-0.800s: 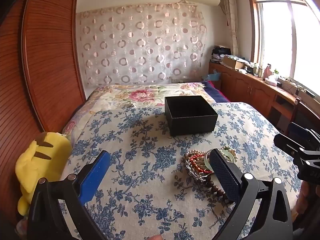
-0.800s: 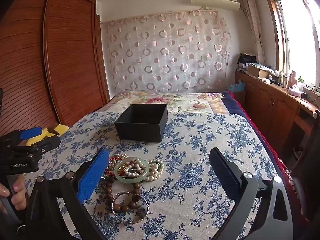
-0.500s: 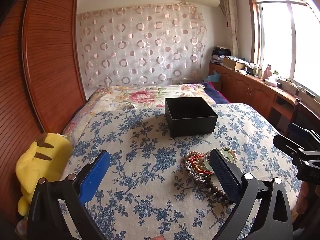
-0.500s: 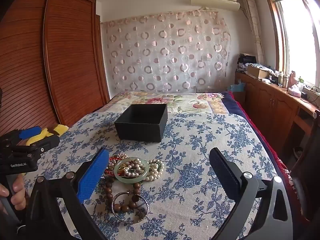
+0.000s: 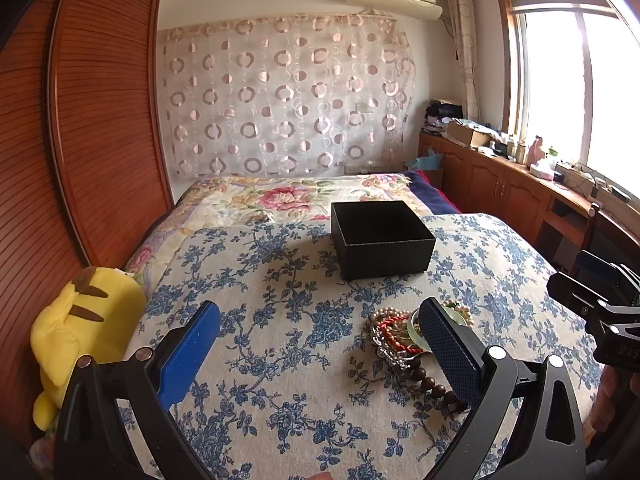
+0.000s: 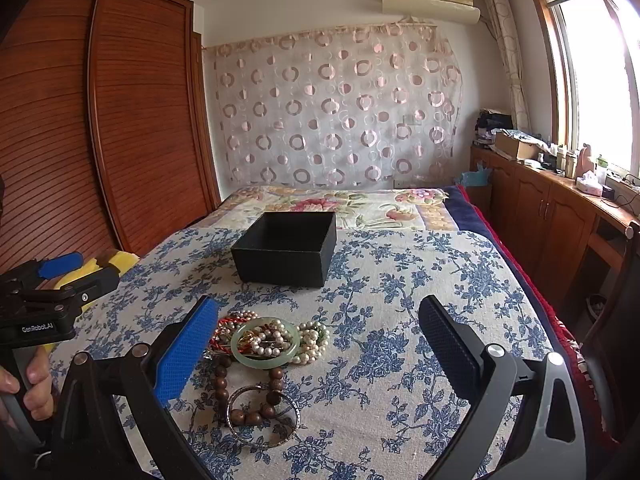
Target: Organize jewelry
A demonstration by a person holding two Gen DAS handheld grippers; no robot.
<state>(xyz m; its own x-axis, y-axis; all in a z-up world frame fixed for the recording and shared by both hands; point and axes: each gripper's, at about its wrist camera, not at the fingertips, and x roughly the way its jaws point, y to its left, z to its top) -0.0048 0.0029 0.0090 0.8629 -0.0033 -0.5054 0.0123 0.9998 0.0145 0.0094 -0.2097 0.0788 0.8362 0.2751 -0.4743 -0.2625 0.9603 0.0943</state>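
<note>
Task not yet begun: your left gripper (image 5: 320, 344) and right gripper (image 6: 318, 340) hover with jaws spread wide, holding nothing. The jewelry pile (image 6: 264, 340) lies heaped on the floral bedspread (image 6: 420, 280), near the black box (image 6: 286, 246), which looks empty; every piece remains to be moved.

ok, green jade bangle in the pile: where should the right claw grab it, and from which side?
Grip the bangle on its near rim arc, coming from above with one finger inside the ring and one outside. It lies flat on top of the pearl strands, and that near arc is the barest part. The right claw is open and empty.
</note>
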